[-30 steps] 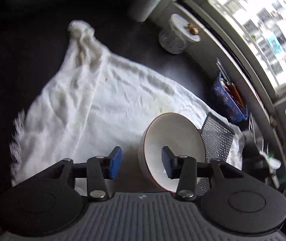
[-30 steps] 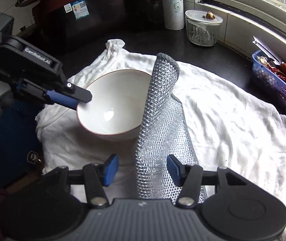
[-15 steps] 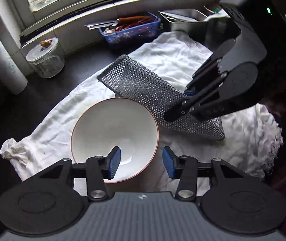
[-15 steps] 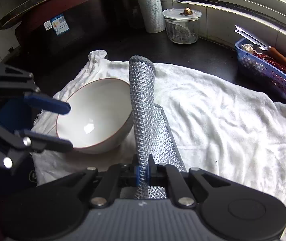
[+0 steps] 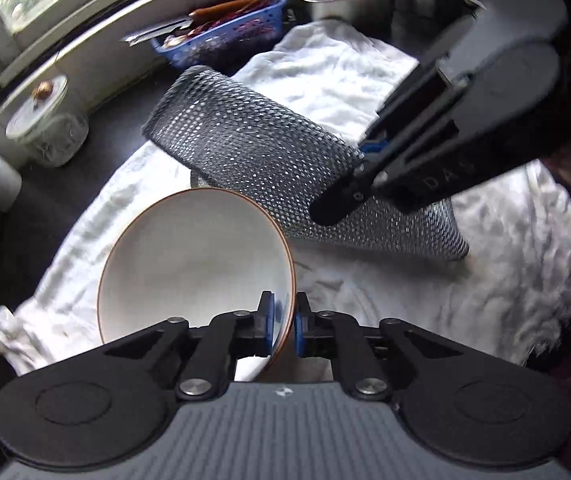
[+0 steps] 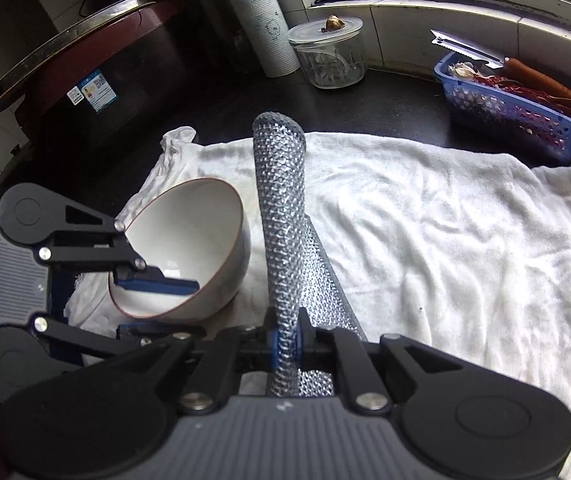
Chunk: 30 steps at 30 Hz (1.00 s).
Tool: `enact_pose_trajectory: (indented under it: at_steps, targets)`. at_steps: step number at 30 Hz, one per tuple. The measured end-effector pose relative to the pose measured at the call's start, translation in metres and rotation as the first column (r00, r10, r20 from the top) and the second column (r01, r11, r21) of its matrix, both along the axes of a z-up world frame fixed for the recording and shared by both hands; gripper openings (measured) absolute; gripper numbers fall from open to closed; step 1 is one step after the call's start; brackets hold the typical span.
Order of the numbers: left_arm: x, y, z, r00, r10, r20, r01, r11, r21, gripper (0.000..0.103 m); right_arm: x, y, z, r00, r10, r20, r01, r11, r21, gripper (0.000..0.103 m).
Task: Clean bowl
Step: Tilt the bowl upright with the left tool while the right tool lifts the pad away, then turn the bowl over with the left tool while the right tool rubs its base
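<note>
A white bowl (image 5: 189, 264) with a thin brown rim is tipped on its side on a white towel (image 5: 325, 68). My left gripper (image 5: 284, 312) is shut on the near rim, one pad inside and one outside. In the right wrist view the bowl (image 6: 189, 240) lies at the left with the left gripper (image 6: 161, 306) clamped across its rim. A silver mesh scrubbing cloth (image 6: 281, 200) stands up folded beside the bowl. My right gripper (image 6: 287, 328) pinches its lower part; its jaws are opening slightly, pads still pressed on the mesh. From the left wrist, the mesh cloth (image 5: 253, 148) arches behind the bowl, held by the right gripper (image 5: 349, 178).
The towel (image 6: 425, 240) covers a dark counter. A blue basket (image 6: 513, 108) with utensils, a lidded glass jar (image 6: 331, 54) and a paper roll (image 6: 263, 28) line the window sill side. A large dark pot (image 6: 85, 80) stands at the back left.
My left gripper rolled around, came in over the bowl's rim and shut on it; the bowl now leans further. My right gripper shut on the mesh cloth and holds it upright.
</note>
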<state>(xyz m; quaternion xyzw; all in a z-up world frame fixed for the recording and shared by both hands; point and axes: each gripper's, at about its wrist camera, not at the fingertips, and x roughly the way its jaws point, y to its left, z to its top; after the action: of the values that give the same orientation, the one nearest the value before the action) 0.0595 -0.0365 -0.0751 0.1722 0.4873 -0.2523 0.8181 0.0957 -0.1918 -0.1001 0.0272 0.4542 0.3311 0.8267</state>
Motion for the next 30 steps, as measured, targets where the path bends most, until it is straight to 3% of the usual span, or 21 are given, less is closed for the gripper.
enact_pose_trajectory:
  at_steps: [2, 4, 5, 7, 9, 11, 13, 14, 16, 21, 23, 25, 30]
  targets:
    - [0.012, 0.022, 0.008, 0.99, 0.127, -0.058, -0.134, 0.98, -0.147, 0.01, 0.0, 0.0, 0.002, 1.0, 0.001, 0.006, -0.001, 1.0, 0.011, 0.009]
    - [0.024, 0.052, 0.014, 0.958, 0.255, -0.131, -0.285, 0.903, -0.321, 0.005, 0.0, -0.001, 0.005, 1.0, -0.001, 0.012, 0.0, 1.0, 0.029, 0.007]
    - [0.027, 0.068, 0.015, 0.936, 0.308, -0.171, -0.352, 0.845, -0.404, 0.005, 0.001, -0.001, 0.006, 1.0, -0.002, 0.013, 0.002, 0.999, 0.038, 0.007]
    - [0.03, 0.097, 0.012, 0.885, 0.379, -0.272, -0.466, 0.703, -0.537, 0.006, 0.002, 0.0, 0.011, 1.0, -0.002, 0.029, 0.0, 0.999, 0.045, 0.007]
    - [0.027, 0.111, 0.001, 0.852, 0.399, -0.34, -0.522, 0.595, -0.611, 0.005, 0.006, 0.003, 0.016, 0.999, 0.008, 0.05, -0.01, 0.999, 0.046, 0.007]
    - [0.025, 0.122, -0.01, 0.823, 0.404, -0.399, -0.563, 0.496, -0.66, 0.005, 0.011, 0.007, 0.021, 0.998, 0.023, 0.065, -0.026, 0.999, 0.045, 0.007]
    - [0.021, 0.133, -0.025, 0.788, 0.39, -0.476, -0.607, 0.362, -0.708, 0.006, 0.018, 0.014, 0.02, 0.996, 0.06, 0.063, -0.061, 0.998, 0.025, 0.006]
    - [0.021, 0.137, -0.03, 0.783, 0.376, -0.495, -0.611, 0.323, -0.723, 0.006, 0.021, 0.017, 0.018, 0.995, 0.078, 0.06, -0.079, 0.997, 0.016, 0.007]
    - [0.018, 0.146, -0.043, 0.766, 0.34, -0.545, -0.627, 0.215, -0.749, 0.006, 0.026, 0.023, 0.013, 0.993, 0.11, 0.045, -0.11, 0.994, 0.012, 0.006]
    - [0.019, 0.159, -0.054, 0.744, 0.323, -0.585, -0.642, 0.103, -0.76, 0.007, 0.035, 0.035, 0.001, 0.976, 0.219, 0.018, -0.219, 0.976, 0.008, 0.007]
    - [0.021, 0.16, -0.054, 0.741, 0.316, -0.592, -0.646, 0.093, -0.758, 0.007, 0.031, 0.042, -0.002, 0.953, 0.301, 0.044, -0.3, 0.954, -0.026, 0.007]
    - [0.023, 0.16, -0.055, 0.744, 0.305, -0.594, -0.645, 0.1, -0.757, 0.007, 0.022, 0.05, -0.002, 0.912, 0.399, 0.099, -0.389, 0.915, -0.104, 0.007]
    - [0.024, 0.161, -0.056, 0.751, 0.288, -0.594, -0.642, 0.107, -0.759, 0.008, -0.001, 0.066, 0.001, 0.741, 0.636, 0.216, -0.564, 0.764, -0.313, 0.007]
